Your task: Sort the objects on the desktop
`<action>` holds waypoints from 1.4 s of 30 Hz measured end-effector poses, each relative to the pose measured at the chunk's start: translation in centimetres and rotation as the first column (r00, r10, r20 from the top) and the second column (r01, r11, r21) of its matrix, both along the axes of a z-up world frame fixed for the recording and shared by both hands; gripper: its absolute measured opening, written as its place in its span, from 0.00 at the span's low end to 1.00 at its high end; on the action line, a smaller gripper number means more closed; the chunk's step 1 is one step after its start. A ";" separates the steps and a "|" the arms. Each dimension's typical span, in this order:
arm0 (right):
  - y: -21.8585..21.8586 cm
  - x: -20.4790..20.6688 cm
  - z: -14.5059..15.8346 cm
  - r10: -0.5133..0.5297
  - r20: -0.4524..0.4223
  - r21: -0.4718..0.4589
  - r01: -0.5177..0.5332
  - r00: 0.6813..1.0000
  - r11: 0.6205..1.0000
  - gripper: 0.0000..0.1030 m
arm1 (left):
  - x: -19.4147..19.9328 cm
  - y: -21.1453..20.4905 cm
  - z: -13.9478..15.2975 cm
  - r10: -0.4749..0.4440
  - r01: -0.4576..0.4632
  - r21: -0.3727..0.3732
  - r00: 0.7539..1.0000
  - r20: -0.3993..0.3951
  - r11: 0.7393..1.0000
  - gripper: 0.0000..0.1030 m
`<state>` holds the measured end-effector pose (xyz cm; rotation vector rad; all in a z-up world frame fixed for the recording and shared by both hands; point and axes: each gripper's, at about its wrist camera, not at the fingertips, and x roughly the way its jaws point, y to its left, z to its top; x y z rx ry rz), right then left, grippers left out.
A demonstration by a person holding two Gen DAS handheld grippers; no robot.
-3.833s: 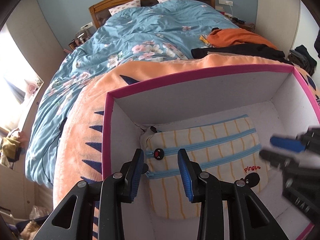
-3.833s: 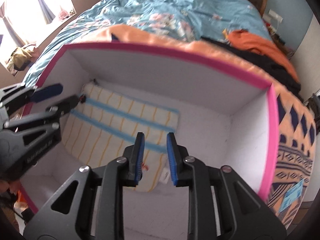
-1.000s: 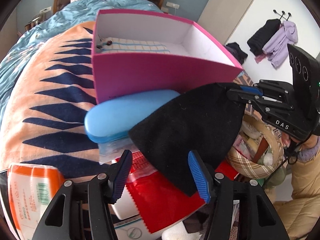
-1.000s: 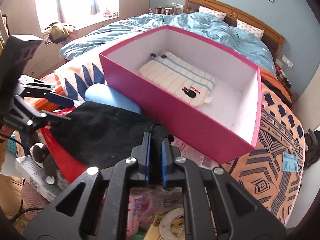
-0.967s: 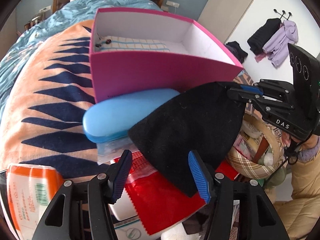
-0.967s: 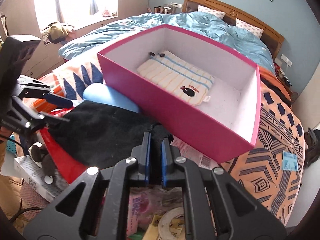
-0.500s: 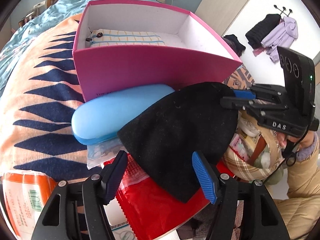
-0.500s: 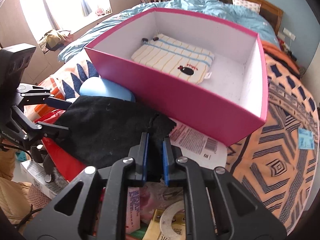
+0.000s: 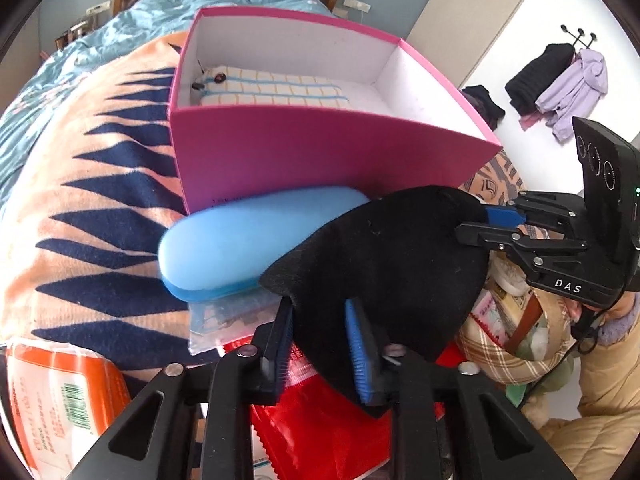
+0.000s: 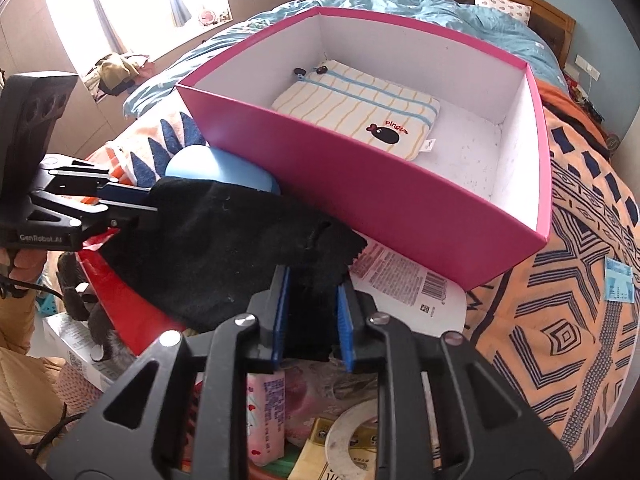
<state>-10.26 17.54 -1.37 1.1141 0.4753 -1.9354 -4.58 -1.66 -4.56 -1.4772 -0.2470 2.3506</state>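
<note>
A black cloth pouch (image 9: 392, 264) (image 10: 224, 248) hangs stretched between both grippers, just in front of the pink box (image 9: 320, 160) (image 10: 400, 200). My left gripper (image 9: 320, 332) is closing on its near corner, also shown in the right wrist view (image 10: 148, 204). My right gripper (image 10: 310, 316) is shut on the opposite end, also seen in the left wrist view (image 9: 476, 220). A striped yellow pouch (image 10: 360, 104) lies inside the box. A blue glasses case (image 9: 248, 240) lies against the box's front wall.
The box sits on an orange patterned blanket (image 9: 80, 184) over a bed. Below the pouch lie a red packet (image 9: 320, 432), an orange tissue pack (image 9: 60, 396), a printed white sheet (image 10: 408, 284), a basket of items (image 9: 516, 340) and a tape roll (image 10: 356, 444).
My left gripper's jaws have narrowed around the black pouch's corner. Both grippers and the pouch have moved closer to the pink box.
</note>
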 end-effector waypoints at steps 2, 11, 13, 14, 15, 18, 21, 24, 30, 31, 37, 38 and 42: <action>0.0 0.1 0.0 0.001 -0.006 0.003 -0.001 1.000 1.000 0.23 | -0.1 0.5 0.0 -0.009 0.009 -0.001 1.000 -0.004 1.000 0.36; 0.4 0.3 0.8 0.001 -0.024 -0.037 -0.002 1.000 0.999 0.22 | -0.1 0.9 0.5 0.001 -0.003 -0.039 0.998 -0.060 0.999 0.11; 0.4 0.5 1.1 0.003 -0.028 -0.056 -0.005 1.000 0.998 0.19 | 0.1 0.8 1.0 0.008 -0.012 -0.044 0.996 -0.091 0.999 0.10; 0.4 0.6 1.3 0.004 -0.033 -0.062 -0.006 0.999 0.998 0.19 | 0.3 0.7 1.3 0.012 -0.017 -0.048 0.994 -0.108 0.999 0.10; 0.4 0.7 1.5 0.004 -0.043 -0.066 -0.007 0.999 0.998 0.17 | 0.4 0.7 1.5 0.015 -0.021 -0.052 0.993 -0.121 0.998 0.09; 0.4 1.0 2.0 0.005 -0.066 -0.079 -0.011 0.998 0.997 0.11 | 0.8 0.4 2.2 0.015 -0.024 -0.057 0.988 -0.152 0.998 0.09; 0.4 1.3 2.7 0.010 -0.092 -0.091 -0.018 0.996 0.996 0.09 | 0.9 0.7 2.8 0.011 -0.022 -0.064 0.985 -0.173 0.998 0.08; 0.4 1.5 3.2 0.012 -0.116 -0.098 -0.024 0.993 0.995 0.06 | 1.0 0.9 3.2 0.009 -0.022 -0.066 0.982 -0.188 0.998 0.07; 0.6 2.0 4.7 0.018 -0.168 -0.127 -0.039 0.986 0.991 0.05 | 1.4 0.8 4.7 0.024 -0.043 -0.069 0.968 -0.248 0.997 0.07; 0.7 2.0 5.0 0.011 -0.175 -0.135 -0.036 0.984 0.990 0.05 | 1.5 0.8 5.0 0.023 -0.043 -0.069 0.965 -0.262 0.997 0.07; 0.7 0.0 3.8 -0.018 -0.103 -0.080 0.009 0.995 0.997 0.20 | 0.8 0.4 3.9 0.026 -0.044 -0.087 0.980 -0.197 0.995 0.17; 0.6 -0.6 3.1 -0.022 -0.059 -0.060 0.018 0.998 0.998 0.32 | 0.8 0.3 3.5 0.024 -0.041 -0.087 0.984 -0.178 0.995 0.23; -0.4 -1.8 0.7 -0.023 0.008 0.032 0.023 1.000 0.999 0.52 | 0.6 0.0 1.7 0.021 -0.029 -0.088 0.996 -0.084 0.996 0.53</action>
